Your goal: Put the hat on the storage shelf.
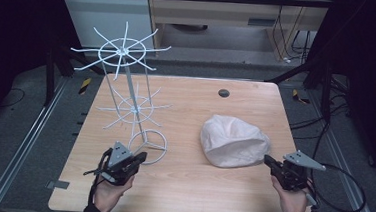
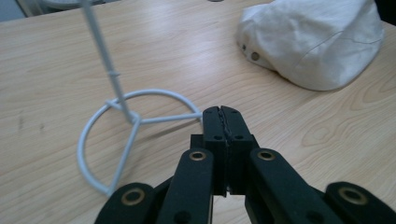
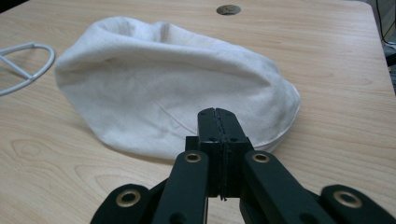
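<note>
Two closed, empty grippers, left gripper (image 1: pixel 140 157) and right gripper (image 1: pixel 268 160), flank one cap (image 1: pixel 233 141) and one wire rack (image 1: pixel 127 91).

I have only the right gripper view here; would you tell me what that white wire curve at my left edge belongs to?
Observer: It is the ring base of a tall white wire stand with two tiers of spokes.
Operator: Where is the left gripper?
Observer: The left gripper sits at that ring base, jaws shut, holding nothing.
Operator: Any detail on the cap I cannot see?
Observer: The cap has small metal eyelets on its side.
</note>
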`<state>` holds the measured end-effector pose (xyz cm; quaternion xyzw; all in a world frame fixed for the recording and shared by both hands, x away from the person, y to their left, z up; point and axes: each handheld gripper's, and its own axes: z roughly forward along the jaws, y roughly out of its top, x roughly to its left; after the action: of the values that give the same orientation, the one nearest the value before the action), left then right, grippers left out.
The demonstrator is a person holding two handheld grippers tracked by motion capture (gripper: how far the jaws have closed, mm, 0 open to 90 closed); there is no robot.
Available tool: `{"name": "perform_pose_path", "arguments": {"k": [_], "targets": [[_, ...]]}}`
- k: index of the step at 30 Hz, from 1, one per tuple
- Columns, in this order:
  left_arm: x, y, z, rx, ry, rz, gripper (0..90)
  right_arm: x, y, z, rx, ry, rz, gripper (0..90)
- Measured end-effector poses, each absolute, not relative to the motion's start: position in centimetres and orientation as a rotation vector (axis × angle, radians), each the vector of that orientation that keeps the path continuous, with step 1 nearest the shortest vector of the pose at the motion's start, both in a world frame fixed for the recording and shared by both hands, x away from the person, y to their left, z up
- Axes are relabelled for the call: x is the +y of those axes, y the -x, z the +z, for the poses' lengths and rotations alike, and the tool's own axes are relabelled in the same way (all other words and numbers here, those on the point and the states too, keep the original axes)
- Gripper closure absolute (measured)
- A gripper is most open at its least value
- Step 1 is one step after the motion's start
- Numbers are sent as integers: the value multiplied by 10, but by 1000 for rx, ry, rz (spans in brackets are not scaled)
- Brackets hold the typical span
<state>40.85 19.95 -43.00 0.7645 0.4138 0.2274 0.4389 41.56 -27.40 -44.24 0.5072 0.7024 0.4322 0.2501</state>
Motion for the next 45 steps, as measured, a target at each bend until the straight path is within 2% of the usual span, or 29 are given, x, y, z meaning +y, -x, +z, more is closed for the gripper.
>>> {"name": "perform_pose_path", "arguments": {"k": [25, 45], "targets": [[86, -431, -438, 859, -1994, 491, 897, -283, -449, -442, 1841, -1410, 1176, 900], [37, -450, -461, 849, -1974, 407, 899, -290, -486, -451, 1812, -1456, 1124, 900]]}}
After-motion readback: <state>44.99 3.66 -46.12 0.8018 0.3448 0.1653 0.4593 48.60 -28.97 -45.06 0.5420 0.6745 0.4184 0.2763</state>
